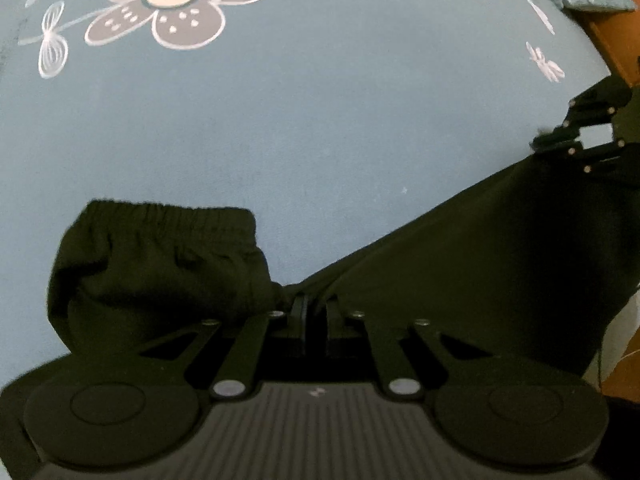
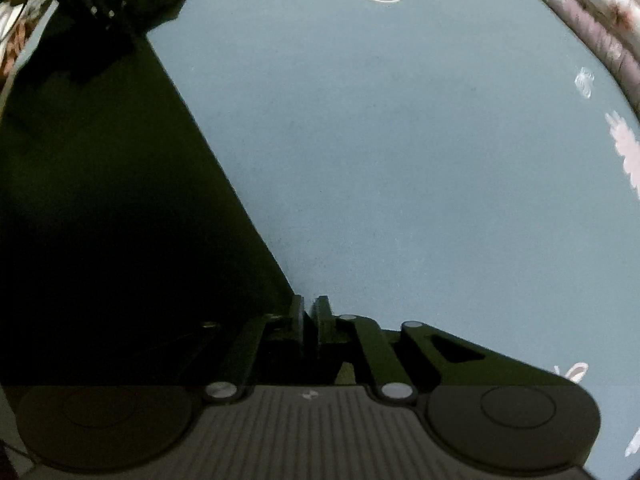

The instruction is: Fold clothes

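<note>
Left wrist view shows your left gripper (image 1: pixel 316 304) with its jaws squeezed tight on a bunch of the dark pants (image 1: pixel 460 248). The stretchy waistband (image 1: pixel 168 216) flops just to the left of those jaws, resting on the blue bed sheet (image 1: pixel 320 120). From there the cloth runs in a long, tight band up and to the right, all the way to your right gripper (image 1: pixel 576 136), which bites the far end.

In the right wrist view, your right gripper (image 2: pixel 310 312) has its jaws pressed together too, pinching the edge of the pants (image 2: pixel 120 200) right at the jaw tips. The cloth stretches away to the upper left, where your left gripper (image 2: pixel 104 4) shows small and far off.

So the long line of the pants goes straight from one of your hands to the other, lifted a bit over the bed. Both hands hold an end, so neither is nearer than the other. I think a fold here would mean bringing the two ends together along that line. The flower print (image 1: pixel 176 4) lies well beyond the pants.
</note>
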The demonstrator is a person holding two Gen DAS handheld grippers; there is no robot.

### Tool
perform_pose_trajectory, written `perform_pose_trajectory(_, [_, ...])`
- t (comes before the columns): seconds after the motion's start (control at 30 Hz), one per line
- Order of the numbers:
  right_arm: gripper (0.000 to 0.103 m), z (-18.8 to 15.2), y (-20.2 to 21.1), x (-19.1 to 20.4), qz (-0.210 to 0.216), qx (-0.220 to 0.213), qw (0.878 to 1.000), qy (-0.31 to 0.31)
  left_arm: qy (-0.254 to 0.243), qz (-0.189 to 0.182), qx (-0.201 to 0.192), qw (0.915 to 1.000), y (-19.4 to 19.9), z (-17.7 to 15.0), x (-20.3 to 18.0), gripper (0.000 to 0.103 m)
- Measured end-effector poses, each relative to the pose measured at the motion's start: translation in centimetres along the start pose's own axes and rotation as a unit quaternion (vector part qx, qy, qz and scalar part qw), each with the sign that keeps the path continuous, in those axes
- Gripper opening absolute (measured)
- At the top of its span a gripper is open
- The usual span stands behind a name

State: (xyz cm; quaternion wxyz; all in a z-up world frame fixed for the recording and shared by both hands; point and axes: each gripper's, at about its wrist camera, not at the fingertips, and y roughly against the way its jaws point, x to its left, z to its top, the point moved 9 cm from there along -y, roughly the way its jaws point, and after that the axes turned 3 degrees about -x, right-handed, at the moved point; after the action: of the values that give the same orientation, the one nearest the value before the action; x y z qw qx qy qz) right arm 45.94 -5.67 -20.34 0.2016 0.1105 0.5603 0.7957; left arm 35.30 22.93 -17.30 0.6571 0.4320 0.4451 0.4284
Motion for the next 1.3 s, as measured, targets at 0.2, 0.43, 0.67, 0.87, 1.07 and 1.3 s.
perform_pose_trajectory(0.2, [0.02,2.2,3.5,2.9,0.044,-0.084,0.991,-0.097,0.029,0.01,-0.01,0.9995,0.0,0.2,0.4,0.014])
perform_pose_trajectory(0.43, [0.02,7.2,0.1,8.3,0.131,-0.125,0.971,-0.153,0.042,0.021,-0.015,0.9988,-1.1,0.2,-0.1,0.014])
perform_pose_trajectory(0.67, [0.008,5.0,-1.0,4.9,0.061,-0.077,0.972,-0.215,0.045,0.035,-0.052,0.997,-0.5,-0.4,-0.9,0.01])
perform_pose_trajectory(0.87, [0.026,6.6,0.2,7.4,0.095,-0.092,0.966,-0.224,0.063,0.028,-0.066,0.9954,-0.8,-0.8,-0.7,0.011])
perform_pose_trajectory(1.07, [0.017,5.9,-0.8,4.6,0.013,-0.092,0.957,-0.274,0.053,0.031,-0.064,0.9961,0.5,-0.2,1.2,0.014])
perform_pose_trajectory(1.3, [0.028,1.1,4.5,2.9,-0.011,-0.091,0.934,-0.347,0.052,0.041,-0.108,0.992,3.7,0.6,0.5,0.043])
